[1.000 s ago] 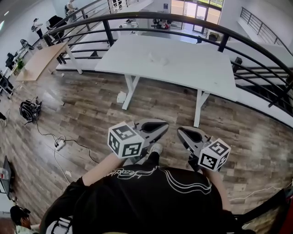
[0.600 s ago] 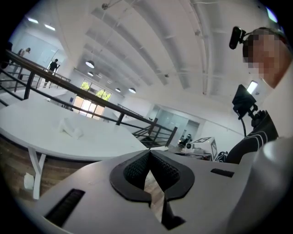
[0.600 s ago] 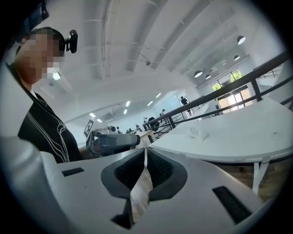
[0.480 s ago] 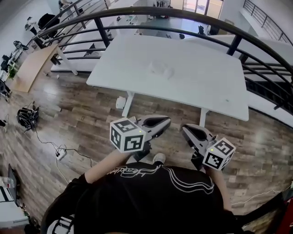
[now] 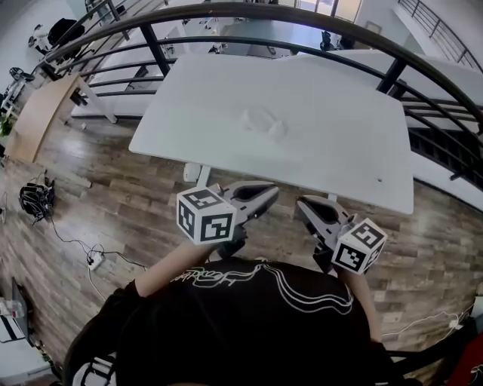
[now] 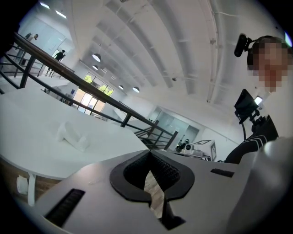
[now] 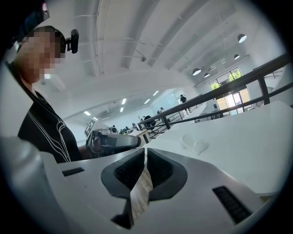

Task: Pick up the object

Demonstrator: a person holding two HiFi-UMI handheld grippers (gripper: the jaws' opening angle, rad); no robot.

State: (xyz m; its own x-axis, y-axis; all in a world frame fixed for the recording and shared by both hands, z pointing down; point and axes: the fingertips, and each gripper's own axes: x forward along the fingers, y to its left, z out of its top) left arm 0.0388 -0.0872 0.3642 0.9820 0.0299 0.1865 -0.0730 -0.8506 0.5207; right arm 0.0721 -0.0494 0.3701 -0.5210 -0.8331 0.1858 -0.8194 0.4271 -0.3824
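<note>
The object lies roughly mid-counter; railing behind it, left gripper and right gripper before the near edge.

Counter: smooth white top with a matt finish.
Object: pale and whitish, slightly see-through; I cannot tell the material.
Floor: brown-grey wood-look planks with a low sheen.
Railing: dark, smooth, looks like painted metal.
My left claw: smooth matt grey plastic shell, with black ribbed pads.
My right claw: same grey shell and ribbed black lining.
My shirt: black cloth with white printed lines.
</note>
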